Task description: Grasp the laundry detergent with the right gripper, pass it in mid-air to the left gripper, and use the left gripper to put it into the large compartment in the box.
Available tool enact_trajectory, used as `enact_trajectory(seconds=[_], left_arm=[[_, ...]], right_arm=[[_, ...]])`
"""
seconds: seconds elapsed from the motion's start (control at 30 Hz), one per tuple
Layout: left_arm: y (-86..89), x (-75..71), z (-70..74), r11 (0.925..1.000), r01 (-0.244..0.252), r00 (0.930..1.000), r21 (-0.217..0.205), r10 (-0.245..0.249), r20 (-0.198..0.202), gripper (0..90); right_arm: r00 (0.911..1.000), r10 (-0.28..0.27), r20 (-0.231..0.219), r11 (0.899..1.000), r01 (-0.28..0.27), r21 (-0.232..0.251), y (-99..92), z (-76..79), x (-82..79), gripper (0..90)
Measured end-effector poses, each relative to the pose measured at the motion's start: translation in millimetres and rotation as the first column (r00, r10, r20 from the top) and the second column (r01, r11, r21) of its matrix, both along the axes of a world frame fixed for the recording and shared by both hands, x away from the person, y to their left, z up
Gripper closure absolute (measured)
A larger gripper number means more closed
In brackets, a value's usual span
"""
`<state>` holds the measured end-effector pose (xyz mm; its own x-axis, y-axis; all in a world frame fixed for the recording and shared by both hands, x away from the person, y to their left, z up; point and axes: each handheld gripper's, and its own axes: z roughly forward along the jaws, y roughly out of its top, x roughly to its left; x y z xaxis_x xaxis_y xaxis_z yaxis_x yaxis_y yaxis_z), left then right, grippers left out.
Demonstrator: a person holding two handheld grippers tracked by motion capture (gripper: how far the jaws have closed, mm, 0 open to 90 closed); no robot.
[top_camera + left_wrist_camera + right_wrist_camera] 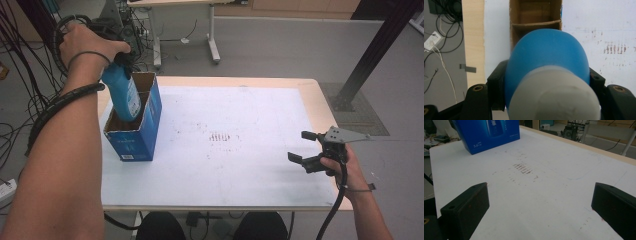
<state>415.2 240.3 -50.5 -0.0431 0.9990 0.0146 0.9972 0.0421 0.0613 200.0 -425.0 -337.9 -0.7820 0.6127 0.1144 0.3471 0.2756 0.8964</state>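
Blue bottle partway into its carton.

The left gripper (122,60) is clamped on the neck end of one blue bottle (122,95), whose grey-white cap (556,95) faces the left gripper view; the bottle's base sits inside the open top of one blue cardboard box (137,135) at the table's (305,87) left edge, with most of its body above the rim. Judged from this, insertion is begun but unfinished: lowering fully and letting go remain. The right gripper (305,147) idles with jaws spread, empty, over the white mat (240,165). Count: one bottle, one box, two grippers.
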Motion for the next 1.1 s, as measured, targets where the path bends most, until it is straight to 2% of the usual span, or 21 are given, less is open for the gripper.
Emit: enact_trajectory(seconds=[0.2,0.4,0.6,0.7,1.0,1.1], left_arm=[[-1.2,1.3,-12.2,0.9999,0.009,0.9998,0.011,-0.009,-0.016,37.3],[4.8,2.1,-23.7,0.9999,0.003,0.9996,-0.011,-0.003,-0.029,37.4],[5.0,2.7,-32.4,0.9999,0.003,0.9993,-0.01,-0.003,-0.036,37.3],[4.8,2.4,-36.4,0.9999,0.003,0.9993,-0.01,-0.003,-0.036,37.3],[1.1,7.9,-57.0,1.0,0.007,0.9972,-0.001,-0.007,-0.074,37.4],[-0.5,7.9,-61.4,0.9999,0.012,0.9973,0.001,-0.012,-0.072,37.3]], right_arm=[[1.0,-0.003,0.003,1.0,0.003,-0.002,0.1,0.9,-1.7,1.6],[1.0,-0.006,0.0,1.0,0.006,-0.004,-0.5,0.5,-3.9,1.6],[1.0,-0.009,-0.001,1.0,0.009,-0.003,-0.8,0.7,-5.3,1.7],[0.9999,-0.011,-0.001,1.0,0.011,-0.004,-0.6,0.8,-5.7,1.7],[0.9999,-0.015,-0.002,1.0,0.015,0.0,-1.7,-1.8,-6.0,1.6],[0.9999,-0.016,-0.006,1.0,0.016,0.002,-2.1,-3.6,-5.9,1.7]])
